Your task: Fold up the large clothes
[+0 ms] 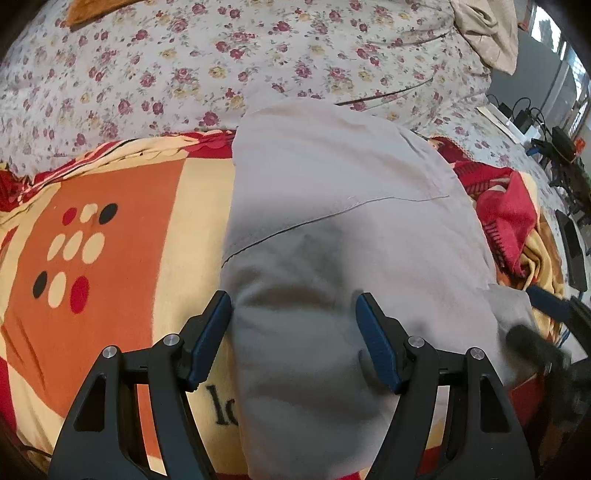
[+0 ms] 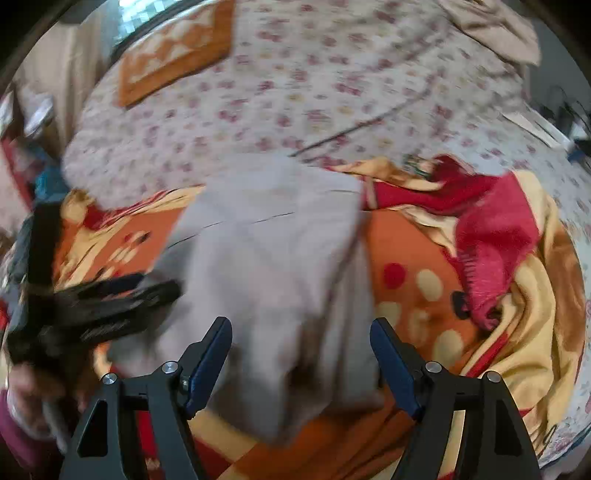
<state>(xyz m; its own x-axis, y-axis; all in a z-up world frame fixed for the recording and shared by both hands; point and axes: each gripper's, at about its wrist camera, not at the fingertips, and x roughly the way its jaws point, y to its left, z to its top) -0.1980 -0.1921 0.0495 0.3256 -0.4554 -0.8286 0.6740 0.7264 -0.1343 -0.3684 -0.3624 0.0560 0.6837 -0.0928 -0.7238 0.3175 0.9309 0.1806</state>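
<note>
A large grey garment (image 1: 332, 206) lies folded lengthwise on an orange, cream and red blanket (image 1: 110, 229) on the bed. My left gripper (image 1: 293, 314) is open, its blue-padded jaws wide apart just above the garment's near end, holding nothing. In the right wrist view, which is motion-blurred, the same grey garment (image 2: 273, 251) lies in the middle. My right gripper (image 2: 301, 339) is open over its near edge and empty. The left gripper (image 2: 110, 302) shows as a dark blur at the left of that view.
A floral bedsheet (image 1: 221, 66) covers the far half of the bed. A bunched red part of the blanket (image 1: 506, 218) lies right of the garment. A beige cloth (image 1: 487, 33) sits at the far right. Cables and dark devices (image 1: 554, 144) lie at the right edge.
</note>
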